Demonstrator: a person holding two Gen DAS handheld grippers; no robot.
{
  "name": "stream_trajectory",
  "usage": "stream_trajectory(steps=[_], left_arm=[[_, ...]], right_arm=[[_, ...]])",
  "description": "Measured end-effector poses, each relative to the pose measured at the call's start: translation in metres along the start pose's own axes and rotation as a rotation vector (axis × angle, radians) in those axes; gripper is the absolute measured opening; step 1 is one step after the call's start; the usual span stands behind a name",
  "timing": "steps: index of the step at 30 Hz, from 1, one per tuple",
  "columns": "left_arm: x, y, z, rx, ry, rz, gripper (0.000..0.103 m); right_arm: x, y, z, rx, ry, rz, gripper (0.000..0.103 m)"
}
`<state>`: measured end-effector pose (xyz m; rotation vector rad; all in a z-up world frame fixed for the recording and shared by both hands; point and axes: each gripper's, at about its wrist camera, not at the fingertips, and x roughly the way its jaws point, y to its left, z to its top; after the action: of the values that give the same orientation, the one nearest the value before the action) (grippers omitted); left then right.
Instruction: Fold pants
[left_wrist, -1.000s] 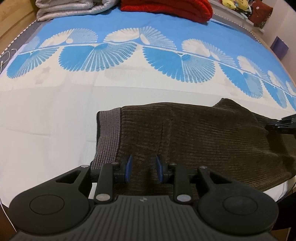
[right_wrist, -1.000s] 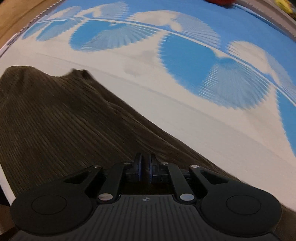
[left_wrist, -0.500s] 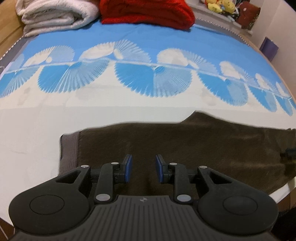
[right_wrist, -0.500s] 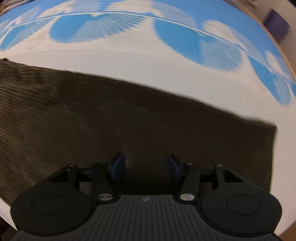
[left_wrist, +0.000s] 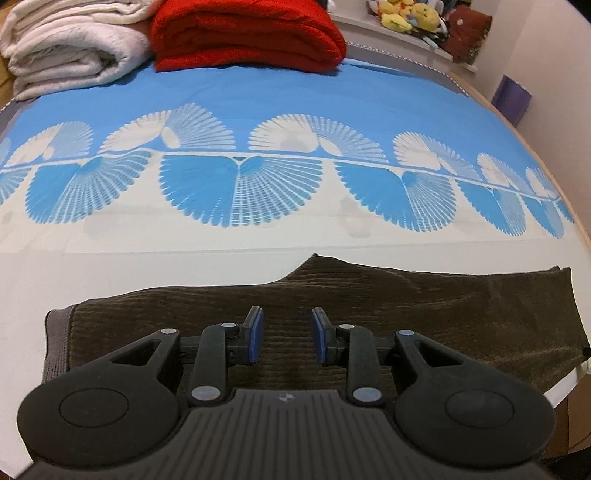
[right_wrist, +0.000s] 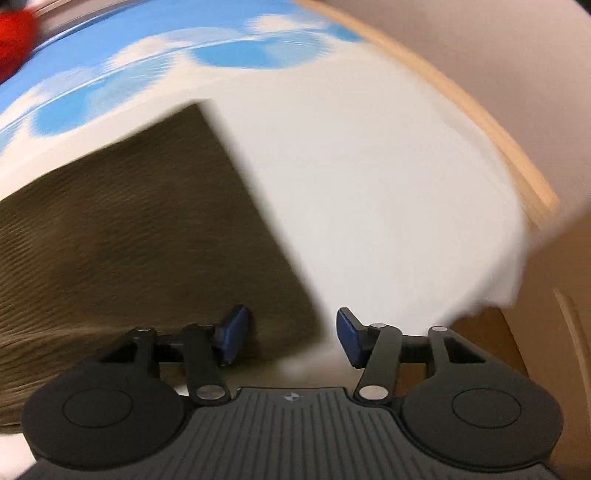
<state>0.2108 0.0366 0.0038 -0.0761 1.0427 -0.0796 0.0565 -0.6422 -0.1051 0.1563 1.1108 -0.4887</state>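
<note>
Dark brown corduroy pants (left_wrist: 369, 306) lie flat on the bed, folded lengthwise, with the grey waistband (left_wrist: 57, 339) at the left and the leg hem at the right. My left gripper (left_wrist: 286, 338) is open and empty, raised above the pants' near edge. In the blurred right wrist view, my right gripper (right_wrist: 290, 338) is open wide and empty over the hem corner of the pants (right_wrist: 147, 240).
The bed sheet (left_wrist: 258, 92) is blue and white with fan patterns. A folded white blanket (left_wrist: 74, 48) and a red blanket (left_wrist: 243, 33) lie at the far side. Plush toys (left_wrist: 410, 16) sit on a shelf. The bed's wooden edge (right_wrist: 480, 122) runs at the right.
My right gripper opened, let go of the pants and swung right to the hem end. My left gripper rose and pulled back. The pants now lie flat.
</note>
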Motion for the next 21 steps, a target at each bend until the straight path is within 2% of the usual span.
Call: stream_trajectory(steps=[4, 9, 11, 14, 16, 18, 19, 21], left_arm=[[0.006, -0.007, 0.003, 0.008, 0.004, -0.002, 0.031], [0.01, -0.014, 0.001, 0.029, 0.016, 0.001, 0.032], [0.011, -0.014, 0.0, 0.035, 0.02, 0.005, 0.032], [0.01, -0.01, -0.002, 0.037, 0.021, 0.011, 0.032], [0.009, -0.006, -0.004, 0.034, 0.023, 0.017, 0.032], [0.007, -0.001, -0.004, 0.028, 0.019, 0.02, 0.032], [0.006, 0.002, -0.004, 0.023, 0.017, 0.02, 0.032], [0.005, 0.008, -0.004, 0.014, 0.015, 0.021, 0.032]], right_arm=[[0.001, -0.045, -0.01, 0.258, 0.005, 0.151, 0.066], [0.015, -0.059, -0.015, 0.491, 0.067, 0.255, 0.066], [0.022, -0.054, -0.012, 0.538, 0.09, 0.274, 0.069], [0.025, -0.047, -0.011, 0.548, 0.082, 0.255, 0.078], [0.025, -0.041, -0.007, 0.543, 0.075, 0.242, 0.08], [0.024, -0.034, -0.005, 0.521, 0.066, 0.215, 0.068], [0.024, -0.031, -0.003, 0.508, 0.059, 0.205, 0.049], [0.023, -0.026, 0.0, 0.48, 0.053, 0.184, 0.045]])
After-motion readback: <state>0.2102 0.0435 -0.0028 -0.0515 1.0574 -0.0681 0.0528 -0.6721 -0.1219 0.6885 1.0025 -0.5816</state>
